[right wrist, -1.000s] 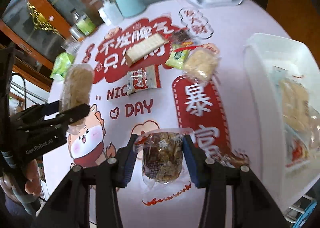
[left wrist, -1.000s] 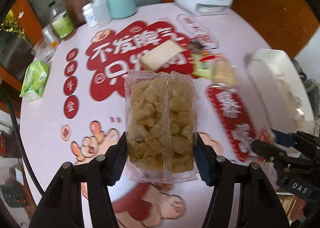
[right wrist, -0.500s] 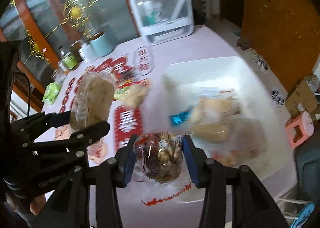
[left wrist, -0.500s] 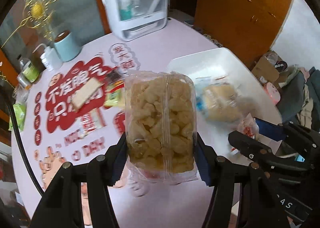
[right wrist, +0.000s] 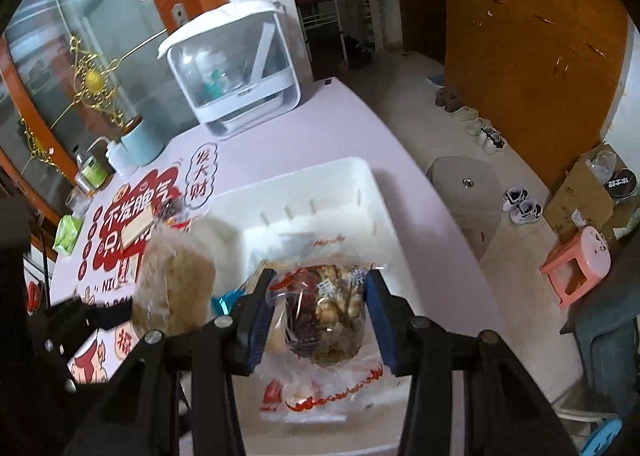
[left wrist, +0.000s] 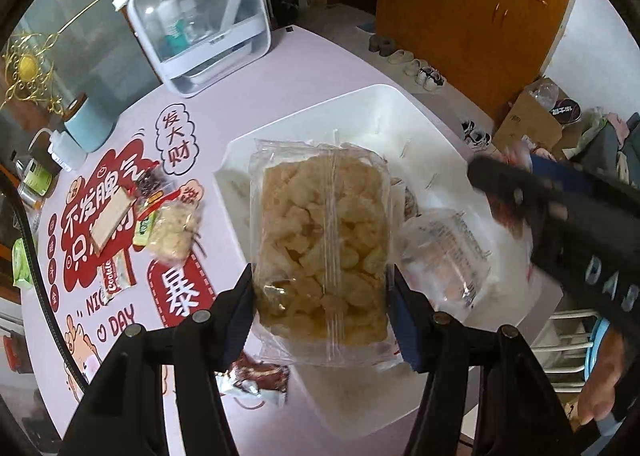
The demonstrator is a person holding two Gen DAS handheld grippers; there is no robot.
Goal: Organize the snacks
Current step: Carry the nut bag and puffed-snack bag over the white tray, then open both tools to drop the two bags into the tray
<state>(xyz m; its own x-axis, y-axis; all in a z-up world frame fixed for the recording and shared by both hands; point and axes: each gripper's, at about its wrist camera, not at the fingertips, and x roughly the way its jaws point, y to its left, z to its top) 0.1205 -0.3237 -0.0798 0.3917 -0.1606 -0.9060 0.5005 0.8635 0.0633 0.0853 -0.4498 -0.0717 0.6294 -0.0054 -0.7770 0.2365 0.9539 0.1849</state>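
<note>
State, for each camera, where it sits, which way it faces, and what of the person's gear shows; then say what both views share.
Left wrist: on the left tongs, looking down past a clamped puffed-snack pack at the bin; right tongs at right.
Right wrist: on the right tongs, looking down past a clamped nut pack at the same bin; left tongs at left.
Shared: bin, table, white case.

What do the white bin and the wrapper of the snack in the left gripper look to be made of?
White bin: probably moulded plastic, smooth and slightly glossy, with rounded corners and thin ribs inside the wall. Snack wrapper: thin clear plastic film, shiny; the yellow puffed pieces show through it, and a sealed seam runs down its middle. It sits clamped in the left gripper.
</note>
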